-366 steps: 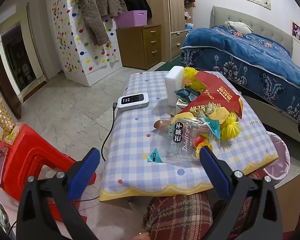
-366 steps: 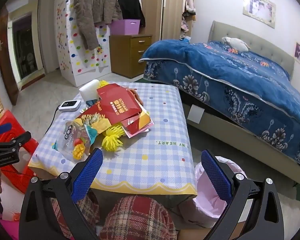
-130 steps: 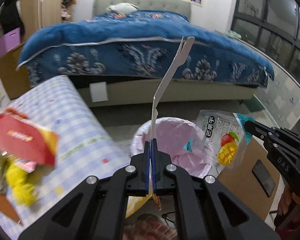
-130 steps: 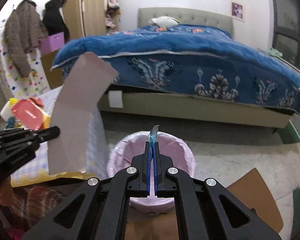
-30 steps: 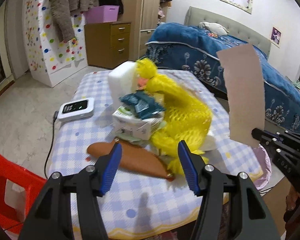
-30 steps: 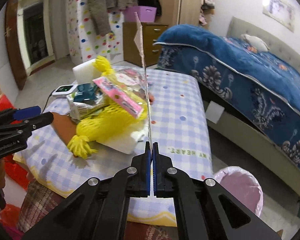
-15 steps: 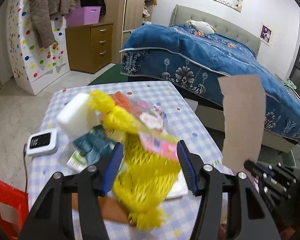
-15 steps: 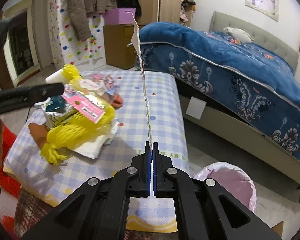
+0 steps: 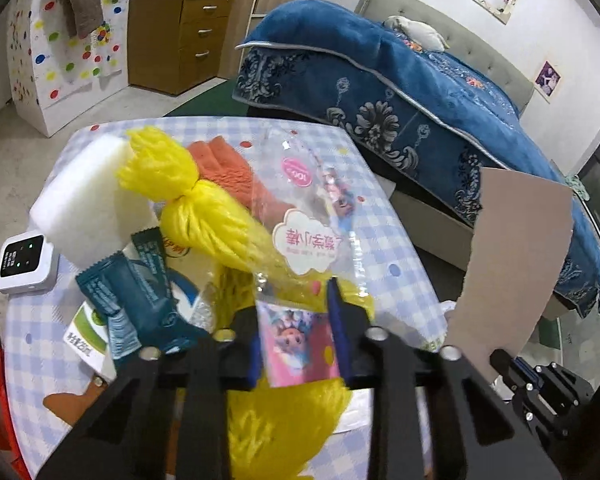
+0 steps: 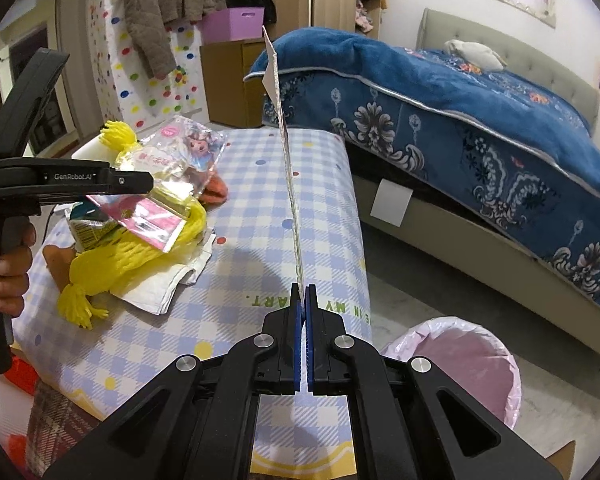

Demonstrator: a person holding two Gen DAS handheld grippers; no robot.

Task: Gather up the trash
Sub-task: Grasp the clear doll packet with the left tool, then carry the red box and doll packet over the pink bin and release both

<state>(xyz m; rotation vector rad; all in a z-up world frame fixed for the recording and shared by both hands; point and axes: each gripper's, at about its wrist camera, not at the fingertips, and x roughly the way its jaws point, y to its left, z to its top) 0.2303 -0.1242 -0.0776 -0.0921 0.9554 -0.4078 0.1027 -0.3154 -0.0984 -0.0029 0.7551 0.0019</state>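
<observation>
Your left hand-held gripper (image 9: 296, 330) tilts steeply down over the tabletop (image 9: 380, 216), its jaws closing around the clear cartoon packet (image 9: 308, 224) stretching toward twelve o'clock. Your right hand-held gripper (image 10: 302, 312) stays clenched on the cardboard sheet (image 10: 286, 148), trash bin (image 10: 460, 344) at four o'clock.

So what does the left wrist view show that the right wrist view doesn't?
Only the left view: the white device, the teal wrappers, and the cardboard face-on.

Only the right view: the pink-lined bin, the hand on the left claw's handle, and the right claw shut on the cardboard's edge.

Both: the checked table, the yellow net, and the clear doll packet, which sits between the left claw's closing jaws.
</observation>
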